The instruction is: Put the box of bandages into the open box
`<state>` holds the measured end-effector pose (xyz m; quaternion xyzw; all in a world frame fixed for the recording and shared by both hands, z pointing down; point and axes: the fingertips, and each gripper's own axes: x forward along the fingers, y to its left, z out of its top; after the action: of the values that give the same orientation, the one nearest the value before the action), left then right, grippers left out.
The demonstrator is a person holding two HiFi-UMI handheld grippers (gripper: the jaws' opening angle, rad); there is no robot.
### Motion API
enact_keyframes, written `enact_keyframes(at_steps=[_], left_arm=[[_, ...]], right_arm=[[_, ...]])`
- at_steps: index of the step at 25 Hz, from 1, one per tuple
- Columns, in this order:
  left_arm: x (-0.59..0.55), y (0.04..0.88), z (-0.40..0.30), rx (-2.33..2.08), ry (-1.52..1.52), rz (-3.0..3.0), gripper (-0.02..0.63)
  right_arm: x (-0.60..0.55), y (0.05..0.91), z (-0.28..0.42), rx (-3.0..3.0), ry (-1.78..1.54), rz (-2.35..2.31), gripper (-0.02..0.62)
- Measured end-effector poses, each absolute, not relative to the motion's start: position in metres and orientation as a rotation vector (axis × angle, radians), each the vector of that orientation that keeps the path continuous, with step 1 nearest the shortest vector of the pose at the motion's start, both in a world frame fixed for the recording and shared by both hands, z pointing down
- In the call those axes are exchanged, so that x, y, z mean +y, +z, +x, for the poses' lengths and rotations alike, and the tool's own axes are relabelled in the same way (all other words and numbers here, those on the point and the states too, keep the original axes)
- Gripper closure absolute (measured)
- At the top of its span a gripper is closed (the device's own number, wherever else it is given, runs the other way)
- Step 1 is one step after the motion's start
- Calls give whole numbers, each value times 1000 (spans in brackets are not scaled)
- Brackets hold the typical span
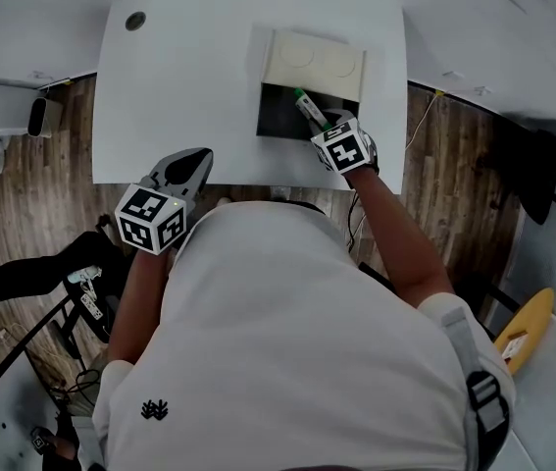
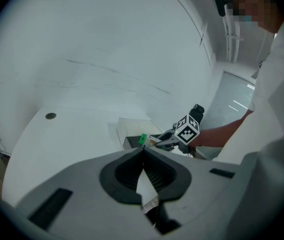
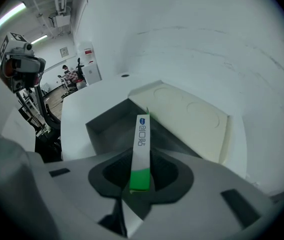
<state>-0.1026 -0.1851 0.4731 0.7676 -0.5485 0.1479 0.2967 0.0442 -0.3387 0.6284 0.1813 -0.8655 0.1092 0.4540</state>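
The box of bandages, slim, white with a green end, is clamped in my right gripper by that green end. It hangs tilted over the dark inside of the open box, whose cream lid lies folded back behind it. In the right gripper view the bandage box stands edge-on between the pads, over the open box. My left gripper hovers at the table's front edge, left of the open box, shut and empty. In the left gripper view its tips meet.
The white table has a small round grommet at its back left corner. Wooden floor lies on both sides, with a dark chair base at the left and cables at the right.
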Motion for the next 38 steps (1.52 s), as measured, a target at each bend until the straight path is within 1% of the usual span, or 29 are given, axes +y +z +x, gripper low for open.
enact_keyframes(at_steps=[9,10,12,15,24,32,34,38], left_arm=[[-181,472,-106,-1494,391,2000,598],[-181,472,-106,-1493,393,2000,598],[-181,471,-105,-1490,395,2005,598],[-183,470,-106,-1479,395,2019,598],[-183,470,-105,-1415,408,2093,598],[-170,469,-105,-1321,421,2167,598],[-164,469,-106,-1299,424,2185,598],[-152,466,-110,-1263,423,2219,598]], right_arm=[[-337,637,43,-2139,207,415,497],[-337,638,42,-2136,201,408,492],[-336,639,42,-2129,194,396,454],[-337,637,41,-2130,194,402,423],[-337,608,45,-2188,202,498,400],[-326,563,56,-2250,201,653,402],[-318,554,59,-2266,203,697,420],[-295,542,62,-2285,210,751,477]])
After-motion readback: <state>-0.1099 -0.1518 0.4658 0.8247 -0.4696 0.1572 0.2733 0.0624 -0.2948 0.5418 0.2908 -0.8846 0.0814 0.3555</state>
